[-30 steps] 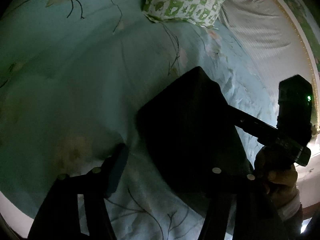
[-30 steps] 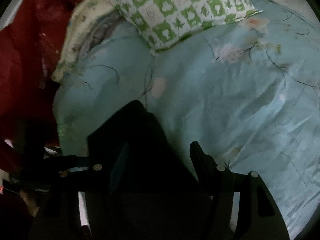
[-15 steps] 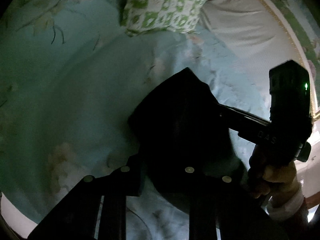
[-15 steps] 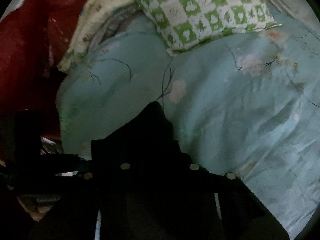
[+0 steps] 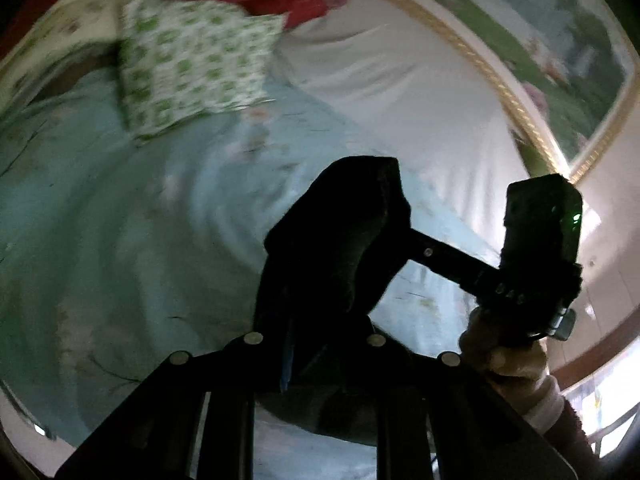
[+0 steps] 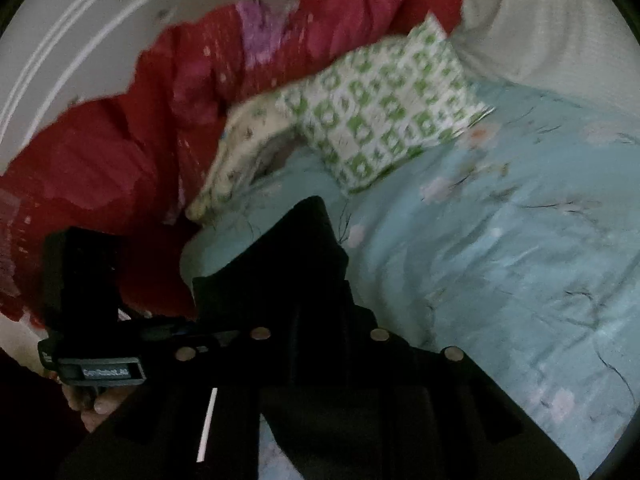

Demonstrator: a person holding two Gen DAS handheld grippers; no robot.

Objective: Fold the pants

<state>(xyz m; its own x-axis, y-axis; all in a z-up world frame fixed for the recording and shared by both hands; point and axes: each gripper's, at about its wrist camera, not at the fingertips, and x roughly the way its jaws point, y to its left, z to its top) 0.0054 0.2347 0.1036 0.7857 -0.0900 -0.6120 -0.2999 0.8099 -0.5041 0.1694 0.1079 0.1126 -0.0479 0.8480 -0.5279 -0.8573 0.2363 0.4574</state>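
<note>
the light blue floral bedspread (image 6: 500, 240) fills the ground ahead of and below both grippers, wrinkled, with thin dark branch prints on it. beyond it, past the left gripper's (image 5: 316, 344) reach, a white padded surface (image 5: 400, 92) runs along a gold-trimmed framed picture (image 5: 560, 60). a red quilt (image 6: 140, 140) is heaped up ahead and to the left of the right gripper (image 6: 320, 332), and a green and white checked pillow (image 6: 392, 108) rests on the bedspread ahead of both grippers, well apart from them, with a pale floral pillow (image 6: 240, 148) tucked partly under its left side.

the black pants (image 5: 340, 248) are bunched between the two grippers and raised off the bedspread. the left gripper has its jaws nearly together and pinched on the near edge of the cloth, which stands up in a dark fold just ahead of its fingers. the right gripper is likewise clamped on the pants (image 6: 288, 280), jaws narrow, the cloth rising to a point ahead of it. in the left wrist view the right gripper (image 5: 400, 240) reaches in from the right with its tips buried in the same fold, held by a hand (image 5: 500, 352) in a pale cuff. in the right wrist view the left gripper (image 6: 208, 332) comes in from the left, a hand (image 6: 92, 404) below it
</note>
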